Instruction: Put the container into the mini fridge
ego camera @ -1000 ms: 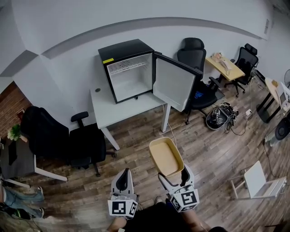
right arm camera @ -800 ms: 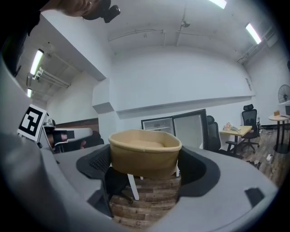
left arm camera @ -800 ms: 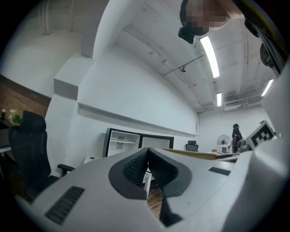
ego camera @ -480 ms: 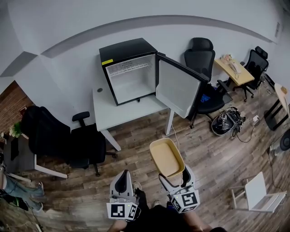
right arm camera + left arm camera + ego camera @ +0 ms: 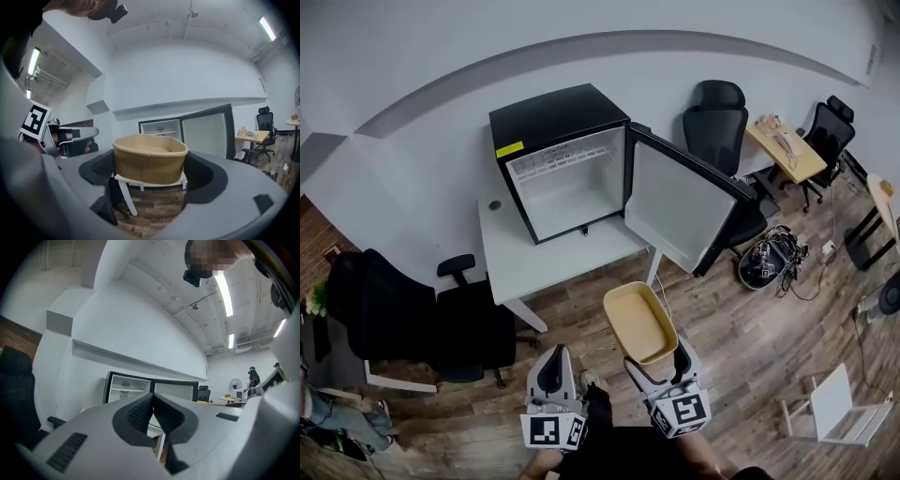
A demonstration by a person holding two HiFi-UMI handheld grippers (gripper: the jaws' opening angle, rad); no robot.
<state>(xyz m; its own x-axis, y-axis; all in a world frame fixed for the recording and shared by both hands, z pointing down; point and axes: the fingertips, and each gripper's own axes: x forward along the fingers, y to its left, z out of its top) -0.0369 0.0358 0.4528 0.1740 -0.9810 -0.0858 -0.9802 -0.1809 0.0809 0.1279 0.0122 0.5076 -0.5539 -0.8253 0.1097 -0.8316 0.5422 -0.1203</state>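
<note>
The right gripper [image 5: 661, 361] pinches the tan container [image 5: 640, 322] between its jaws. The left gripper [image 5: 553, 372] is pressed together, empty. Far ahead, the mini fridge [image 5: 562, 159] stands open on a white table [image 5: 534, 264].

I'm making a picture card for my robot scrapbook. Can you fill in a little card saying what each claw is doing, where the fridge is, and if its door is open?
Held thing: tan container, open top, looks empty
Right claw: shut on the container, one jaw on each side
Left claw: jaws together, holding nothing
Mini fridge: black, standing on a white table
Door: swung wide open to the right
Container in fridge: not yet; it is held above the wooden floor, short of the table
</note>
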